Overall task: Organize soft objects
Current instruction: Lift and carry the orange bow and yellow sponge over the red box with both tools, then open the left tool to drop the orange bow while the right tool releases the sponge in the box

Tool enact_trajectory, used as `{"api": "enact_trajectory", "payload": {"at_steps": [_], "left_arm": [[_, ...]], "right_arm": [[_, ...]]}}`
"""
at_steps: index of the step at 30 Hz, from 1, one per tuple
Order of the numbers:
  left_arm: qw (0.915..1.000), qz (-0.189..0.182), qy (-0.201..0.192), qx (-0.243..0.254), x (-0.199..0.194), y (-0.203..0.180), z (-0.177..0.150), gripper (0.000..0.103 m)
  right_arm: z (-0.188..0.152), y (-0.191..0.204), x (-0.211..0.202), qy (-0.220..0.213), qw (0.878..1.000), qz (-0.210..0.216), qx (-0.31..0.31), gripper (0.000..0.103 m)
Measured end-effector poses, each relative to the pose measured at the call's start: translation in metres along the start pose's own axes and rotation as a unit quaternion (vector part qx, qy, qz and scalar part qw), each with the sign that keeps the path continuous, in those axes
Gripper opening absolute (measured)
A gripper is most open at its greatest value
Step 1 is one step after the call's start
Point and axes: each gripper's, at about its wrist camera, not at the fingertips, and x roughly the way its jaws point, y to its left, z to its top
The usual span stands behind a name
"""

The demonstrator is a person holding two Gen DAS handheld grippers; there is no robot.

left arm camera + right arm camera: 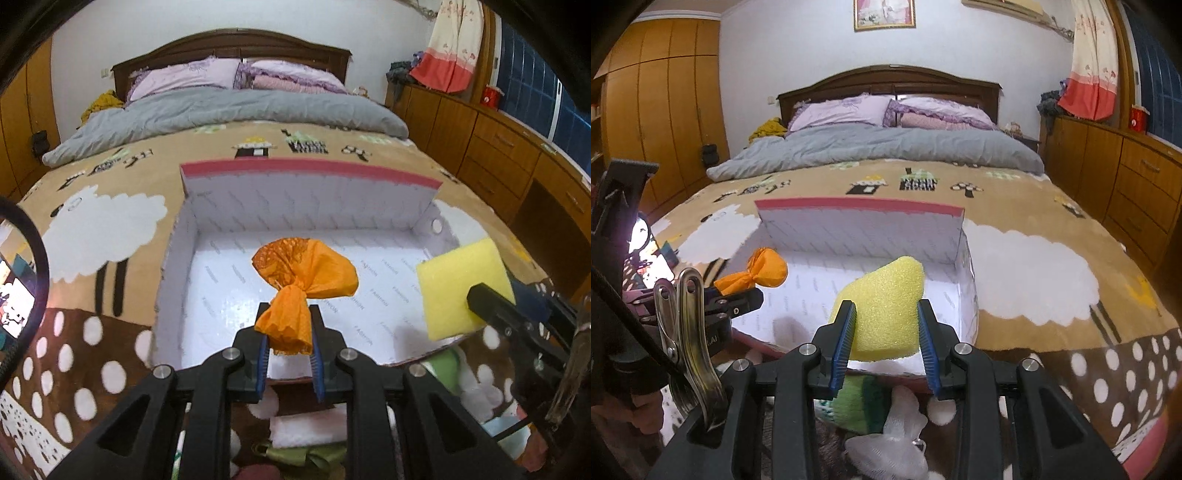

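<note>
Open white box (280, 221) sits on the bed (110, 221) near the foot edge, on the brown sheep-print blanket (1034, 266). Box: glossy white printed lining, upright rear flap with a pink top edge, one round hole in the right wall. No item rests on the box floor in either view.

Left hand-held gripper (290, 332): clenched on the orange tissue bundle (306, 273), blue ribbed pads pinching its crinkled tail. The rounded, twisted head is held above the floor of the box, over its near-centre. In the right wrist view the same bundle (764, 271) shows over the box's left part.

Right hand-held gripper (886, 328): grasping the yellow sponge (882, 310), a porous foam slab, squeezed between the pads, over the box's near-right corner. Left wrist view shows the sponge (458, 284) as a flat square face over the right wall.

Only in the left wrist view: white foam block (306, 424) and olive ribbon bow (295, 452) on the blanket under the fingers.

Only in the right wrist view: green cloth (857, 402), white mesh puff (897, 439), and a steel clip (687, 332) at left.
</note>
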Motion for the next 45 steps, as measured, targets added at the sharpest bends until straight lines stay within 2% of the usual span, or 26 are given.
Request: {"api": "enact_trajectory", "payload": {"at_steps": [6, 16, 18, 21, 23, 26, 29, 45], "left_arm": [[0.9997, 0.003, 0.024, -0.003, 0.031, 0.0, 0.0, 0.019], [0.9992, 0.006, 0.039, -0.006, 0.047, 0.0, -0.006, 0.02], [0.9991, 0.008, 0.04, -0.004, 0.047, -0.001, -0.006, 0.024], [0.9992, 0.013, 0.037, -0.004, 0.046, -0.002, -0.004, 0.039], [0.9993, 0.015, 0.035, -0.004, 0.044, -0.002, -0.003, 0.049], [0.9995, 0.018, 0.026, -0.003, 0.037, -0.001, -0.001, 0.055], [0.9997, 0.015, 0.016, -0.005, 0.029, 0.0, 0.001, 0.058], [0.9997, 0.004, -0.022, 0.001, -0.031, -0.003, 0.01, 0.059]], "right_arm": [[-0.005, -0.009, 0.02, 0.019, 1.0, 0.001, 0.016, 0.034], [-0.01, -0.018, 0.039, 0.045, 0.999, 0.002, 0.03, 0.035], [-0.011, -0.019, 0.041, 0.049, 0.998, 0.002, 0.033, 0.035], [-0.009, -0.021, 0.041, 0.05, 0.998, 0.002, 0.038, 0.037], [-0.008, -0.022, 0.041, 0.05, 0.998, 0.001, 0.04, 0.039], [-0.007, -0.023, 0.038, 0.046, 0.998, 0.0, 0.041, 0.048], [-0.004, -0.023, 0.033, 0.039, 0.998, -0.008, 0.04, 0.052], [0.007, -0.015, -0.013, 0.008, 0.999, 0.004, 0.037, 0.054]]}}
